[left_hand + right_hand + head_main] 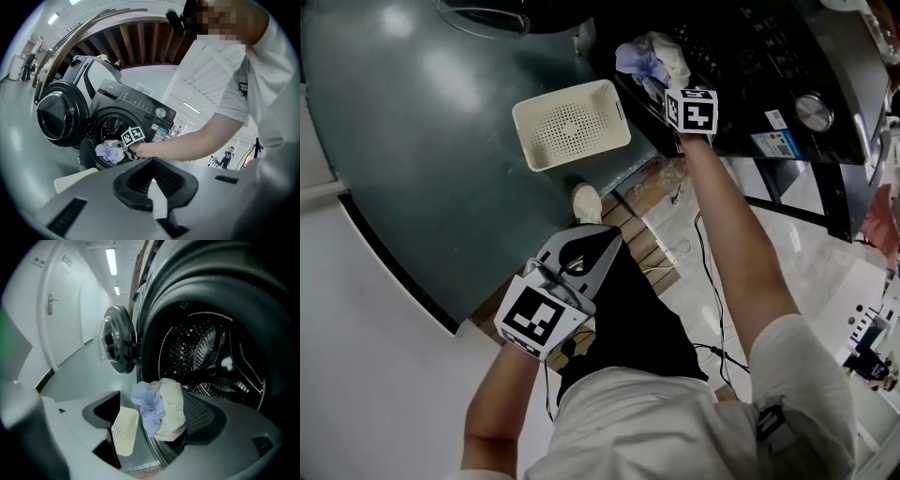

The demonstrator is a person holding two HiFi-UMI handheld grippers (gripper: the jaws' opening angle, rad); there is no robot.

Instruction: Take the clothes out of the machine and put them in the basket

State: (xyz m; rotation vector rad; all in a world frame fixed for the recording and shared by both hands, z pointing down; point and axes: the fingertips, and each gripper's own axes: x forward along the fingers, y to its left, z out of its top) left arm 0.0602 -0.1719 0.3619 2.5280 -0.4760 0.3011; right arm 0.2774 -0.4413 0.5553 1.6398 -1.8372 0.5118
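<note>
A bundle of lilac and cream clothes hangs at the mouth of the black front-loading washing machine. My right gripper reaches into that opening. In the right gripper view the clothes lie between its wide-apart jaws, against the right one, and the right gripper is open. The drum behind looks dark. The white perforated basket stands on the floor left of the machine, seemingly with nothing in it. My left gripper hangs low by the person's legs, shut and holding nothing.
The round machine door stands swung open to the left. Black cables trail over the floor by the person's feet, and a white shoe is near the basket. A white curved edge bounds the dark floor.
</note>
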